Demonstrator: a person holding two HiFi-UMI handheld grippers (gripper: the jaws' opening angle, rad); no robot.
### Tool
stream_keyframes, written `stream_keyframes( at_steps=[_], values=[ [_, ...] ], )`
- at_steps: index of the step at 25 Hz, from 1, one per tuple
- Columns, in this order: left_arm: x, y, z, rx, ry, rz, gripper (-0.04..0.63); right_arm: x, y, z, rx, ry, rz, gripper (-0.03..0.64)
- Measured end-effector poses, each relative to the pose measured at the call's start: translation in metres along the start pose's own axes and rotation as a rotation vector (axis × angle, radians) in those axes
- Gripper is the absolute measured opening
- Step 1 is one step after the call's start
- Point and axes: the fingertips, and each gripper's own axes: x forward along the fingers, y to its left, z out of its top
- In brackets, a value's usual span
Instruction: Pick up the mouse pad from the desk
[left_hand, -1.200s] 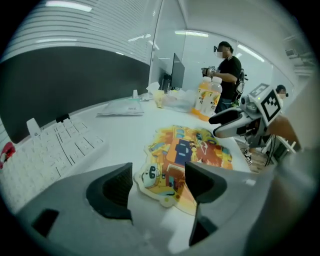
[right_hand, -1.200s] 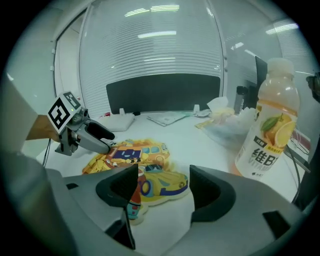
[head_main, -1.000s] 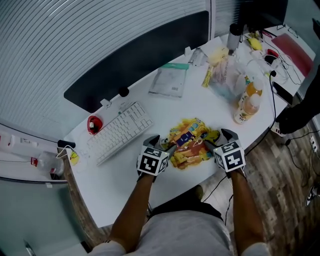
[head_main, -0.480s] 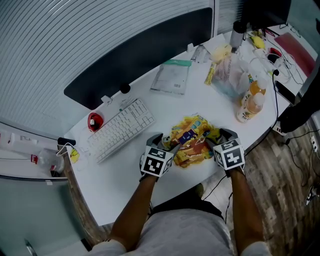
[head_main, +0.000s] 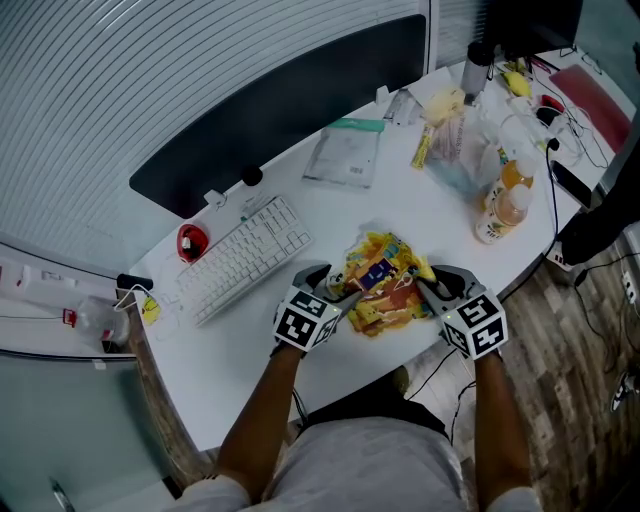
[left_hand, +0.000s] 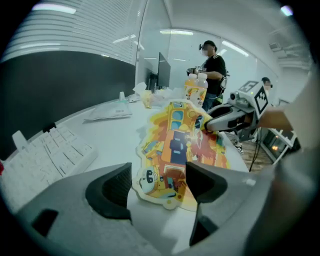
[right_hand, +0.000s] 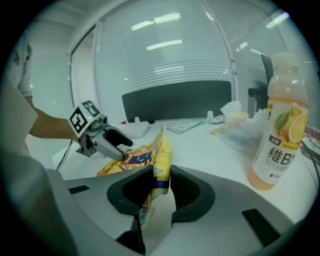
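The mouse pad (head_main: 383, 281) is a yellow and orange cartoon-shaped sheet near the front of the white desk (head_main: 250, 340). My right gripper (head_main: 432, 287) has just been closing on the pad's right edge. In the right gripper view the pad (right_hand: 161, 152) stands curled up between the pads of that gripper (right_hand: 159, 182), which pinch it. My left gripper (head_main: 333, 288) is at the pad's left edge. Seen from the left gripper (left_hand: 160, 182), the jaws are open, and the pad's near end (left_hand: 170, 150) lies flat on the desk between them.
A white keyboard (head_main: 245, 258) lies left of the pad. An orange drink bottle (head_main: 498, 212) stands to its right, close to the right gripper (right_hand: 280, 125). A clear packet (head_main: 345, 155) and clutter sit farther back. A dark screen (head_main: 280, 110) borders the desk's far side.
The right gripper's jaws have closed on the pad's right edge and lifted it, so that side now curls up. The left gripper stays at the left edge, slightly rolled.
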Motion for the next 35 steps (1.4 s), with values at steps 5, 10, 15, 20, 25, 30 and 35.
stream_keyframes(
  at_steps=[5,10,15,20,25,30,35],
  values=[
    [-0.004,-0.004,0.010,0.061,-0.033,-0.122,0.336,-0.019,0.016,0.011,-0.097,-0.117,0.084,0.094],
    [-0.005,-0.011,0.016,0.120,-0.037,-0.242,0.336,-0.036,0.029,0.023,-0.088,-0.189,0.177,0.089],
    [-0.007,-0.019,0.026,0.146,-0.071,-0.317,0.334,-0.051,0.039,0.035,-0.078,-0.233,0.249,0.089],
    [-0.014,-0.030,0.035,0.129,-0.122,-0.379,0.318,-0.059,0.040,0.042,-0.080,-0.253,0.256,0.089],
    [-0.027,-0.039,0.045,0.135,-0.180,-0.372,0.200,-0.067,0.033,0.046,-0.085,-0.276,0.212,0.089],
    [-0.045,-0.045,0.062,0.144,-0.251,-0.344,0.080,-0.075,0.024,0.053,-0.099,-0.306,0.150,0.091],
    [-0.069,-0.054,0.080,0.137,-0.326,-0.357,0.025,-0.086,0.017,0.066,-0.140,-0.352,0.076,0.113]
  ],
)
